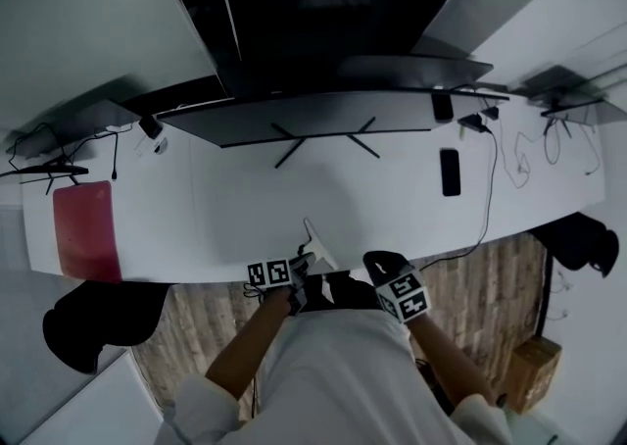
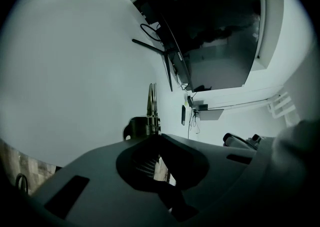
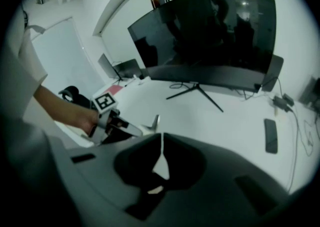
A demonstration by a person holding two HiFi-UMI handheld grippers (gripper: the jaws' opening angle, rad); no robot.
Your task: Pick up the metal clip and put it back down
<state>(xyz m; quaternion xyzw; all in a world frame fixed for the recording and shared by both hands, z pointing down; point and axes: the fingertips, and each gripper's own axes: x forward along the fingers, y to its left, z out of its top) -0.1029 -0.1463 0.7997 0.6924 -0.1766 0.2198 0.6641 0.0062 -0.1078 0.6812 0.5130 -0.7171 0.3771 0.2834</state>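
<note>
Working at a white desk (image 1: 216, 218) under a wide dark monitor (image 1: 333, 41).
Left gripper (image 1: 306, 262) is clenched on the metal clip (image 1: 318, 237), lower centre of the head view by the desk's near edge; right gripper (image 1: 382, 262) beside it is closed on nothing.

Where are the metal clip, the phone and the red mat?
metal clip (image 2: 151, 101): left gripper view, on its upright arm.
phone (image 1: 450, 172): head view, middle of its dark face.
red mat (image 1: 86, 227): head view, its centre.
</note>
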